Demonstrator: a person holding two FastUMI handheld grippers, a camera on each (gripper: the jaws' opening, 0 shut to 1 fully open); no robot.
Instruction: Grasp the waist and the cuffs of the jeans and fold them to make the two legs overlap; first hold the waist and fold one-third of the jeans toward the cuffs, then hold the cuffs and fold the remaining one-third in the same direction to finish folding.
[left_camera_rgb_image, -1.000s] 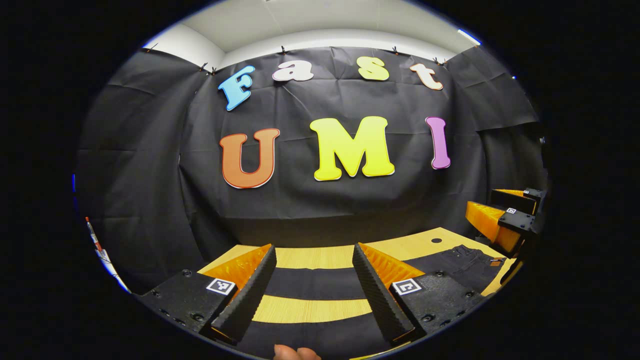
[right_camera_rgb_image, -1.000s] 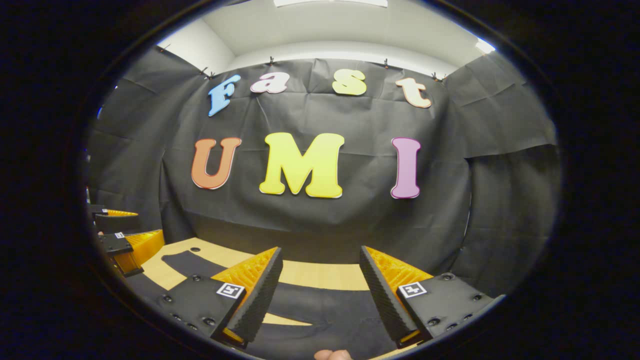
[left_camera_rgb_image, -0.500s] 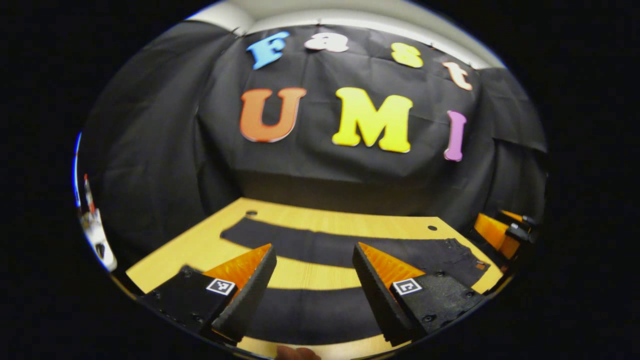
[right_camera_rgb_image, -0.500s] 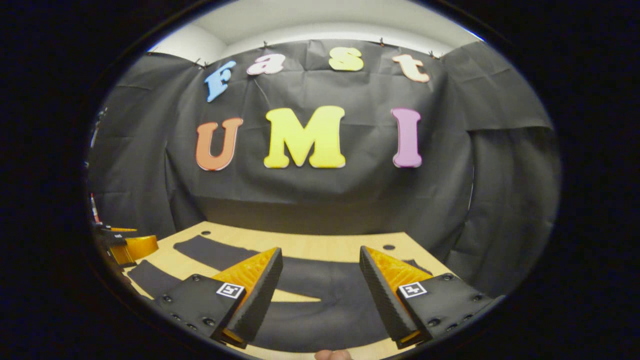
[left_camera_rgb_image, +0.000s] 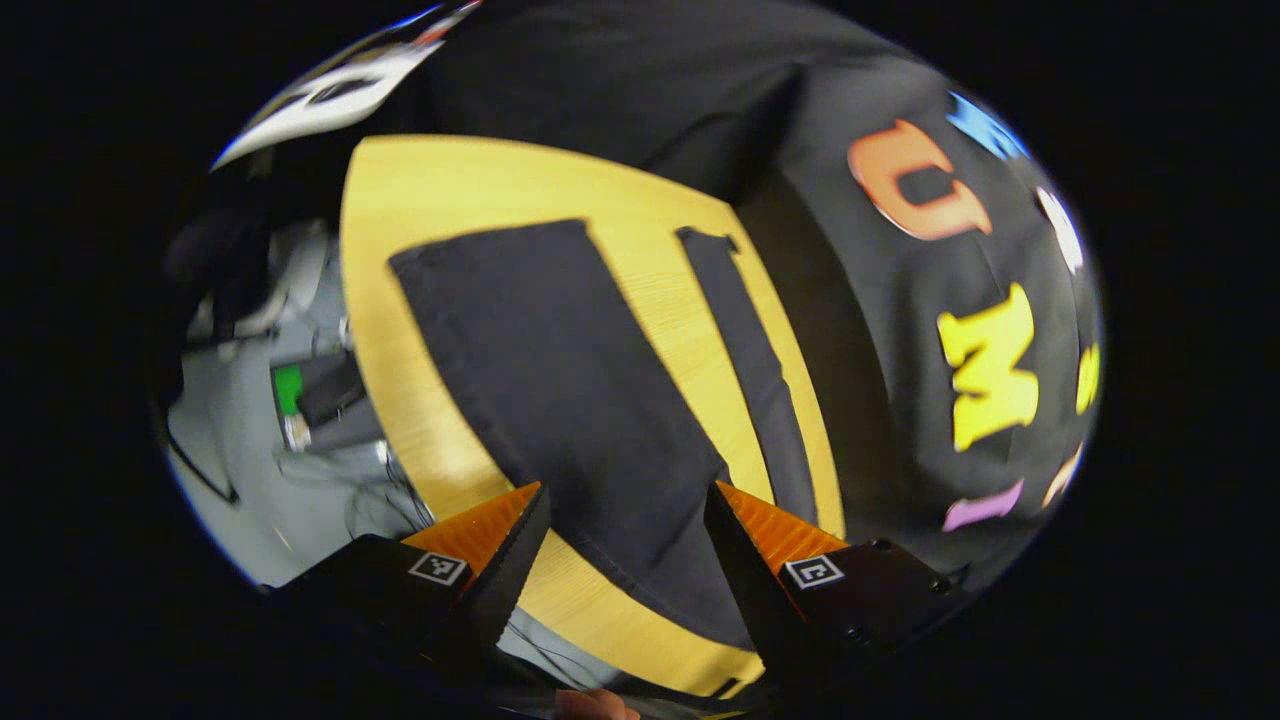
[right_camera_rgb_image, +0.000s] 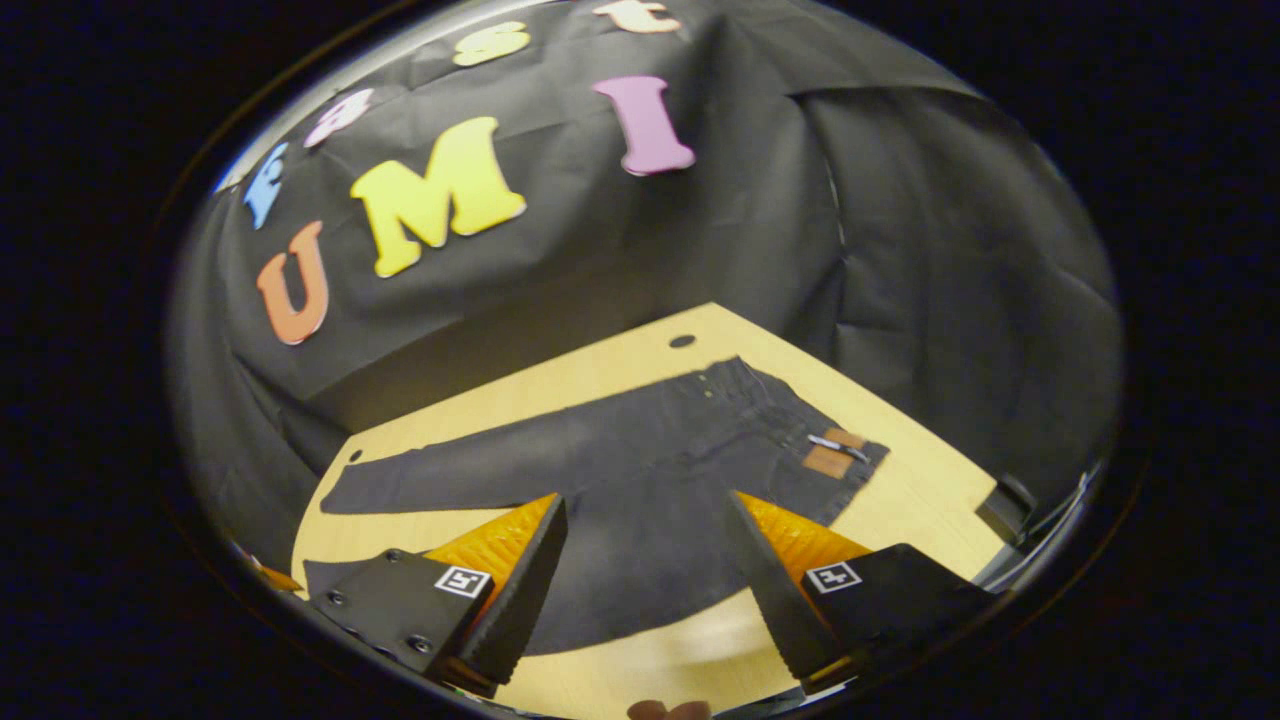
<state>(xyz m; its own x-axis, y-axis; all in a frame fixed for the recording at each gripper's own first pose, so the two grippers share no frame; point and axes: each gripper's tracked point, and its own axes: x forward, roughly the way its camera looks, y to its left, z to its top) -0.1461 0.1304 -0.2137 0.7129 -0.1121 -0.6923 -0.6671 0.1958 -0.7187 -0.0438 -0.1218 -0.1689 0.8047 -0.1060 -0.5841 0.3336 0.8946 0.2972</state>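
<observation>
Dark denim jeans lie flat and spread on the light wooden counter, both legs apart, not yet overlapped. In the right gripper view the waist end with its brown leather patch sits toward the counter's right corner; the far leg runs left to a cuff near the left edge. Bare wood strip along the back edge with two small round holes, and bare wood in front of the jeans near the front edge.

Right gripper: jaws apart, over the seat/thigh area, touching nothing.

Left gripper: jaws apart, hanging over the near leg by the counter's front edge, gripping nothing. In the left gripper view, a wedge of bare wood separates the two legs; the near cuff stops short of the counter's end. Grey floor with clutter beyond that edge.
</observation>
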